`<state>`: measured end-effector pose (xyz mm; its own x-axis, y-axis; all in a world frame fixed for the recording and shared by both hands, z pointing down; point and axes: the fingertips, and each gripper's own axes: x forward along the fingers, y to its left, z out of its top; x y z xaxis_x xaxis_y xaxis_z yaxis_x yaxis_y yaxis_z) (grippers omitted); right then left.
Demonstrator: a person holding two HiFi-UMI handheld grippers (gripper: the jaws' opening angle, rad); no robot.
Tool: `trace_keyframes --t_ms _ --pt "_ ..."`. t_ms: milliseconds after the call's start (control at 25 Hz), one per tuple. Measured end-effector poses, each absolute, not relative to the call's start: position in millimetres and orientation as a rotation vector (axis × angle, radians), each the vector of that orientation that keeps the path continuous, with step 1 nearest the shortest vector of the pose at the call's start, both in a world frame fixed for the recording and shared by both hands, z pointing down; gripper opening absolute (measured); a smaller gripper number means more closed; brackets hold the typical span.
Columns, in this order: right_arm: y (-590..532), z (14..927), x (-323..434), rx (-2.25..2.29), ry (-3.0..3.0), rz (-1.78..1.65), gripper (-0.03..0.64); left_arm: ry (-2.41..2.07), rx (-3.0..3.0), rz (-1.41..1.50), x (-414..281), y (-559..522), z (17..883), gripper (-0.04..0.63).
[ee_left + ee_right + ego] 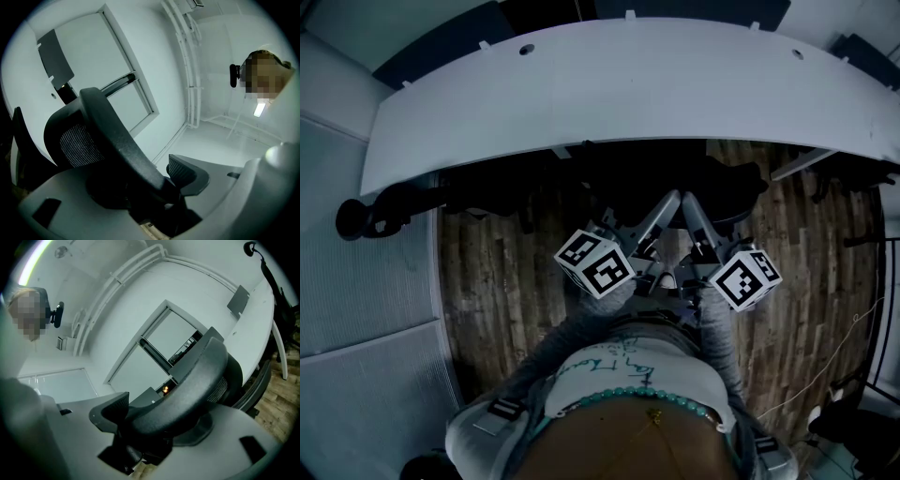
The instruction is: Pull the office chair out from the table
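Left gripper (673,201) and right gripper (690,208) meet on the top of a black office chair (717,183) in the head view, angled together like a roof. Each carries a cube of square markers (593,262). The chair sits tucked under the near edge of a long, curved white table (609,103), above a floor (497,272) of dark wood planks.

Left gripper view: the pale grey jaws are closed on the chair's curved upper rail (117,136), a smooth, matte black bar sweeping diagonally across the frame. Fine black mesh (77,145) stretches below the rail, and the left gripper (157,190) pinches the bar low in the picture.

Right gripper view: the right gripper (140,427) likewise clamps the thick black rail (187,390), which arches from lower left to upper right. A wedge-shaped black pad (108,414) sits against the bar, and mesh (220,387) shows beneath its far end.
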<state>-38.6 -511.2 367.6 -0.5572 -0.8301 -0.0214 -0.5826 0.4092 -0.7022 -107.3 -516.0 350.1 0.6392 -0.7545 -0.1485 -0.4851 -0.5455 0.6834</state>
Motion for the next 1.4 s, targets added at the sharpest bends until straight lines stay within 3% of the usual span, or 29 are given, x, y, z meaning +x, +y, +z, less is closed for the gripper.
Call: trace_keyframes --t_ms 920,1400 --pt "-509 374 19 -1.055 2.379 -0.969 0.258 -1.126 2.229 -0.691 -52 -504 356 0.255" --pt "-498 377 25 -0.992 2.427 -0.965 0.232 -1.182 2.216 -0.709 -44 -491 362 0.219"
